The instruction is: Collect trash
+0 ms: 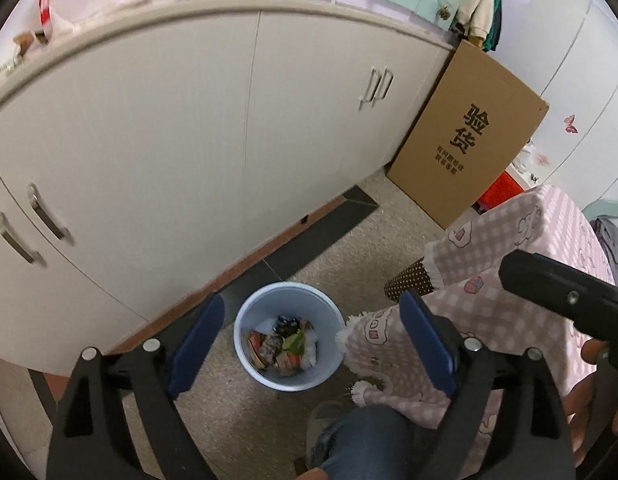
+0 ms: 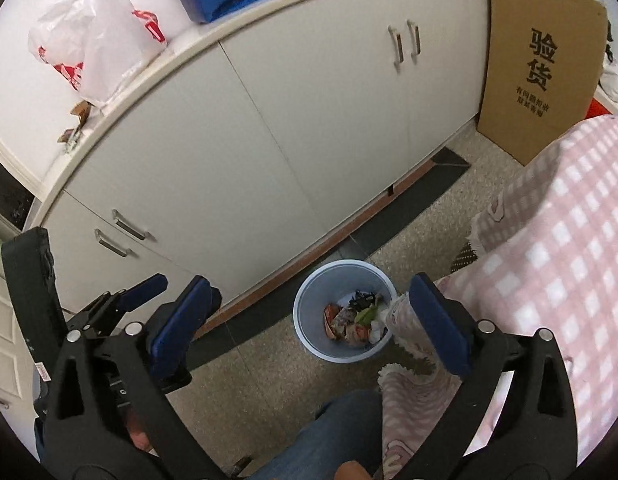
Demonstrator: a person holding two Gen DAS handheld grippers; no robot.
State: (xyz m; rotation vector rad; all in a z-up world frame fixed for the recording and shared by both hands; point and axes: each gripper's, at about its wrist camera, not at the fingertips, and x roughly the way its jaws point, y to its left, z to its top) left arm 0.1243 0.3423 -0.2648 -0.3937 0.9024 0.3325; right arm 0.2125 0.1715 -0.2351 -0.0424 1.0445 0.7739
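Both the left gripper [image 1: 309, 332] and the right gripper [image 2: 305, 320] hang spread and empty above the bin [image 1: 245, 344]. On the floor beside the checked cloth [image 1: 501, 320], the bin holds crumpled wrappers [image 1: 283, 346], probably light, soft and best pinched by a raised fold.

A: What is seen of the left gripper [image 1: 313, 350]?
B: Black triangular plastic arms, silver round screws and blue padded fingers [image 1: 197, 346] are shown.
A: And the right gripper [image 2: 309, 326]?
B: The same build is seen; blue denim trousers [image 2: 321, 436] are worn.
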